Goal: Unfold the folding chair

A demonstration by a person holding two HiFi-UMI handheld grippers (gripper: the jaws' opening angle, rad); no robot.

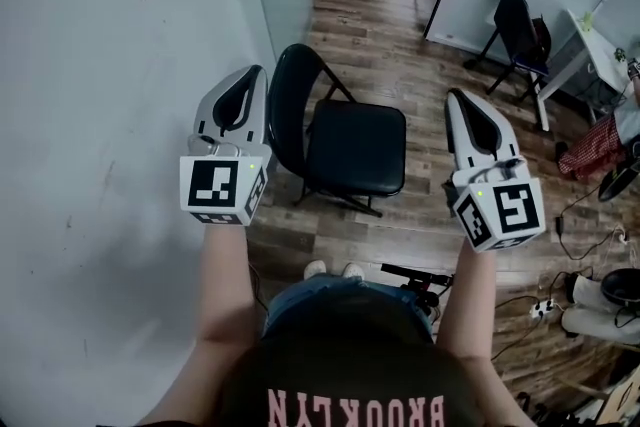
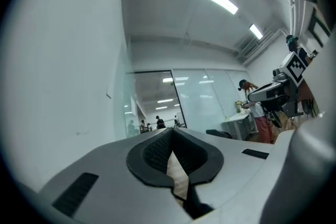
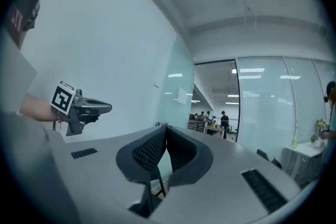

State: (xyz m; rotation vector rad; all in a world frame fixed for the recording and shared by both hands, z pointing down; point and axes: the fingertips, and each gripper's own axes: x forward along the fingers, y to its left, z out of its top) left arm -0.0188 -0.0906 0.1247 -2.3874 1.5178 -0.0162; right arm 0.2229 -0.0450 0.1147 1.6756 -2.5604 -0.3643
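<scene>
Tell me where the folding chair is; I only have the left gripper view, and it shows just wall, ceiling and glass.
Observer: The folding chair stands on the wooden floor beside the wall, seat down and already unfolded.
Operator: Is either gripper on it?
Observer: No. In the head view the left gripper and right gripper are held up on either side of it, clear of it.
Operator: And the right jaws?
Observer: Together, with nothing between them, as the right gripper view shows.
</scene>
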